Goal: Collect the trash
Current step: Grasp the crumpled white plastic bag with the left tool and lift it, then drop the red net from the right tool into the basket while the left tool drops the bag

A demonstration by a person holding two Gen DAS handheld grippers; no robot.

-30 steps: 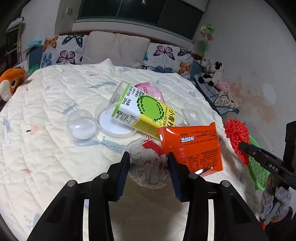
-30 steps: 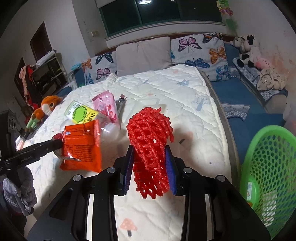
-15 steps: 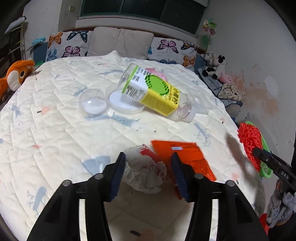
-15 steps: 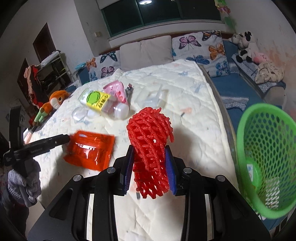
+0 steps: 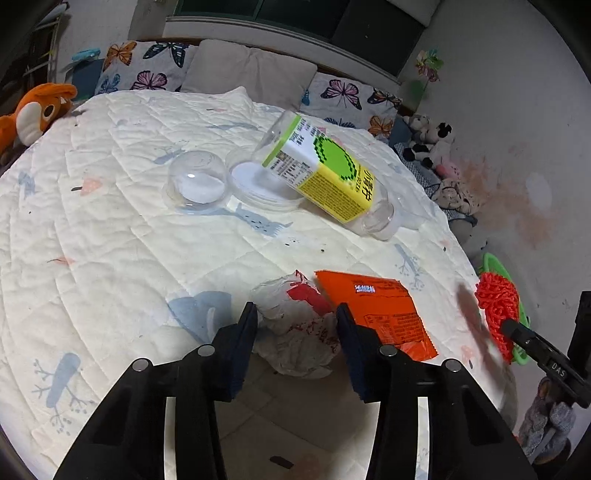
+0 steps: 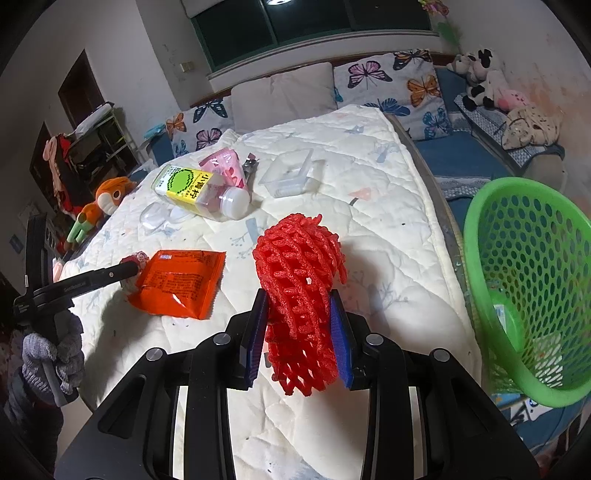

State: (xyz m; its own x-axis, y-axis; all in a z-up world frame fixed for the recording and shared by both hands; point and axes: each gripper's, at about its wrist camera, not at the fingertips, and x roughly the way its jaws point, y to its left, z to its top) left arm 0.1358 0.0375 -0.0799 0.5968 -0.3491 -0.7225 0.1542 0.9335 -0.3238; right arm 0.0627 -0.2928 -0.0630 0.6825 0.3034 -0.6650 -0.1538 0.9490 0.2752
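Quilted bed (image 5: 129,240), butterfly pillows (image 6: 388,79), dark window (image 6: 314,26), stained wall (image 5: 517,184)

The clear bottle (image 5: 325,177) lying on the bed carries a yellow and green label with large Chinese characters down its yellow side and small print too fine to read. The orange packet (image 5: 380,314) bears a small white strip and lines of print, none legible. The right gripper (image 5: 517,332) is stamped "DAS".

Quilted cloth bedcover (image 5: 122,229); glossy orange wrapper (image 5: 380,314); red foam net (image 6: 299,280)
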